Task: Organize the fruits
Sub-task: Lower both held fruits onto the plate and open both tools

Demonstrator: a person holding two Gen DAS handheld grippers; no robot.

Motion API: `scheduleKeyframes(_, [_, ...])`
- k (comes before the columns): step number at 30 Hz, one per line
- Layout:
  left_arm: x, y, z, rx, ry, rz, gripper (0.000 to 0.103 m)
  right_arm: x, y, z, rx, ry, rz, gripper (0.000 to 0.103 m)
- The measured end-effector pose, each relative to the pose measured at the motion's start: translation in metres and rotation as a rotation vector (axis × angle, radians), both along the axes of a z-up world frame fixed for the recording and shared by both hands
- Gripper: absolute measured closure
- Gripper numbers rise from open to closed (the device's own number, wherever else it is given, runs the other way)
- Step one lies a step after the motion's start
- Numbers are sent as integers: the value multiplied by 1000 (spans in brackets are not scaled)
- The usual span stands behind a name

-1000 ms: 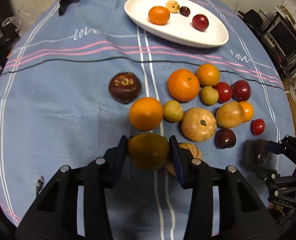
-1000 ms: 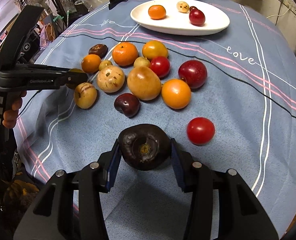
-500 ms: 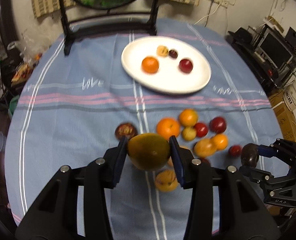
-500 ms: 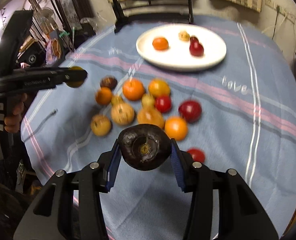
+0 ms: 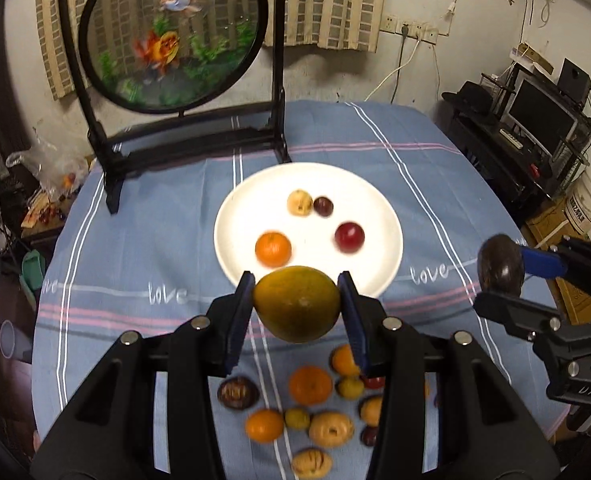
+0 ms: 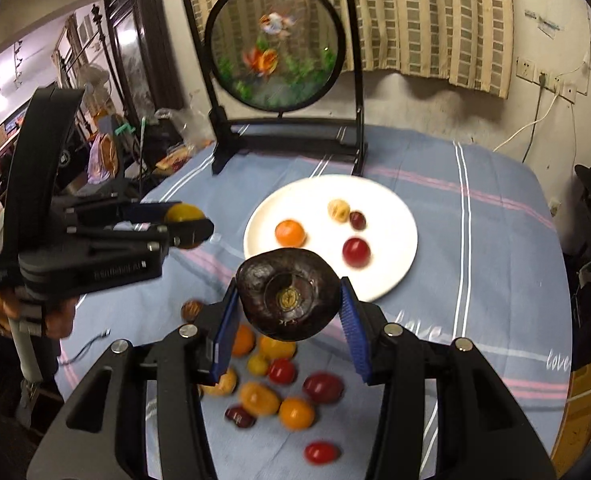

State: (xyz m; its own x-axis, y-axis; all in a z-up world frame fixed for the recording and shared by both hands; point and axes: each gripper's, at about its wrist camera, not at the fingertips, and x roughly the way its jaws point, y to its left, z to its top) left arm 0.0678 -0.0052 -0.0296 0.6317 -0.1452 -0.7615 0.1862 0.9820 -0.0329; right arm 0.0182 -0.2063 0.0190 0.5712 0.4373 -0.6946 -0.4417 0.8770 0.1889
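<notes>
My left gripper (image 5: 297,306) is shut on a yellow-green fruit (image 5: 296,303), held high above the table, just short of the white plate (image 5: 375,200). My right gripper (image 6: 289,300) is shut on a dark purple mangosteen (image 6: 289,294), also raised, near the plate's (image 6: 391,208) front edge. The plate holds an orange (image 5: 273,249), a red plum (image 5: 349,237), a tan fruit (image 5: 299,202) and a small dark fruit (image 5: 323,206). Several loose fruits (image 5: 310,386) lie on the blue cloth below the grippers. The right gripper also shows at the right of the left wrist view (image 5: 499,268).
A round fish picture in a black stand (image 5: 175,36) stands at the table's far edge behind the plate. The blue striped tablecloth (image 5: 135,248) covers the round table. Shelves and a monitor (image 5: 543,112) stand off to the right.
Both grippers have lifted their fruits up off the table and moved forward toward the plate. The loose fruit pile now lies lower in both views.
</notes>
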Motion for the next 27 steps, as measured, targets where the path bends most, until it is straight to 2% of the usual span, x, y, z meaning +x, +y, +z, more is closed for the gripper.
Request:
scheduleKeyframes(11, [54,-13,-16,51,8,-5,60,69,5,-8,25,7,-3,55])
scheduleKeyframes(13, [61,-13,-21,70,8,0,60,74,6,-11,21,12,-3,55])
scheduleKeyframes(27, [88,14,-49,68,53,39,60,114,0,-46,-12,83,-19,55])
